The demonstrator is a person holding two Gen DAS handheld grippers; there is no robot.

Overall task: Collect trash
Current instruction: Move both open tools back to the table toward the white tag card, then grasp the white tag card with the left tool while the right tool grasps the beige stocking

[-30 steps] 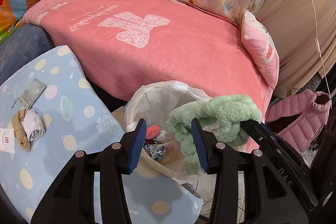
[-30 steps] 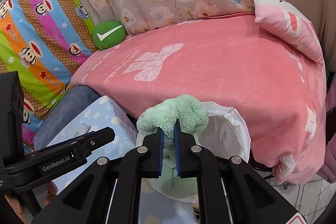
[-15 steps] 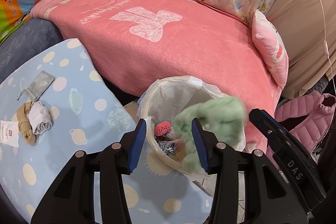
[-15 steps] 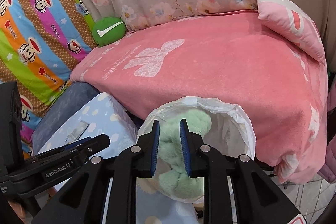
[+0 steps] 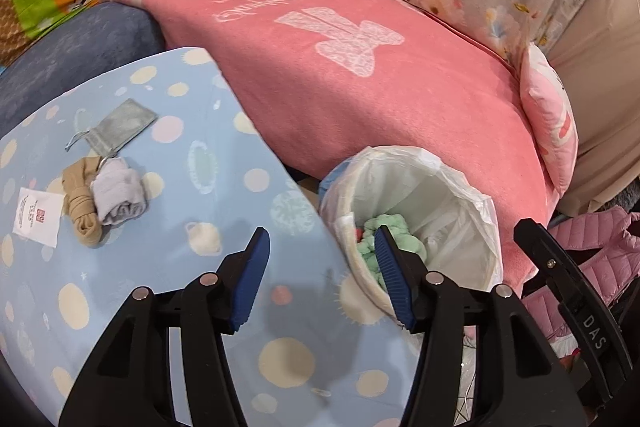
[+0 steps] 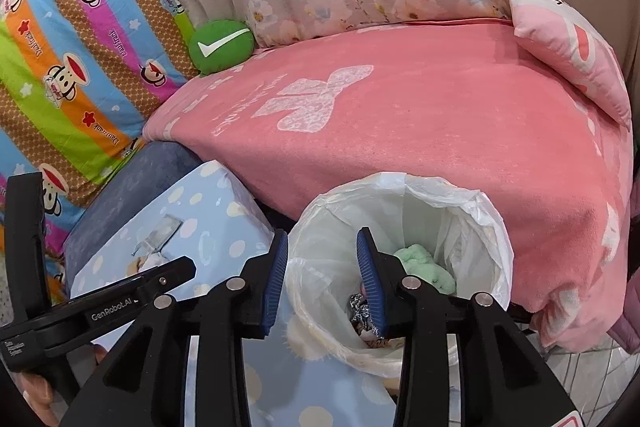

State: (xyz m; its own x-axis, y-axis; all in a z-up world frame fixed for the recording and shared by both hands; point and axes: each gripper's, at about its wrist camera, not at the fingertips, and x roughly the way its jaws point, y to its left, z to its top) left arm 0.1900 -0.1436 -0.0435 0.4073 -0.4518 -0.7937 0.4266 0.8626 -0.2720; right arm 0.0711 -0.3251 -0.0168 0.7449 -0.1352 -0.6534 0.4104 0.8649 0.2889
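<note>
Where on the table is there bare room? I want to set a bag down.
Bare cloth lies between the socks and the trash bin, under the left gripper. The far left corner is crowded: pouch, socks, paper tag.

The room is evenly bright, a soft, diffuse light with no hard glare anywhere. Faint, blurry shadows of the left hand-held gripper (image 5: 318, 285) fall on the pale blue table (image 5: 168, 267) just under its fingers, so the light seems to come from above, though I can't place the source. Both views bow strongly at the edges and fade into a black round rim. The pink blanket (image 6: 420, 131) looks slightly soft in the left view, perhaps from motion; the right view is sharper.
</note>
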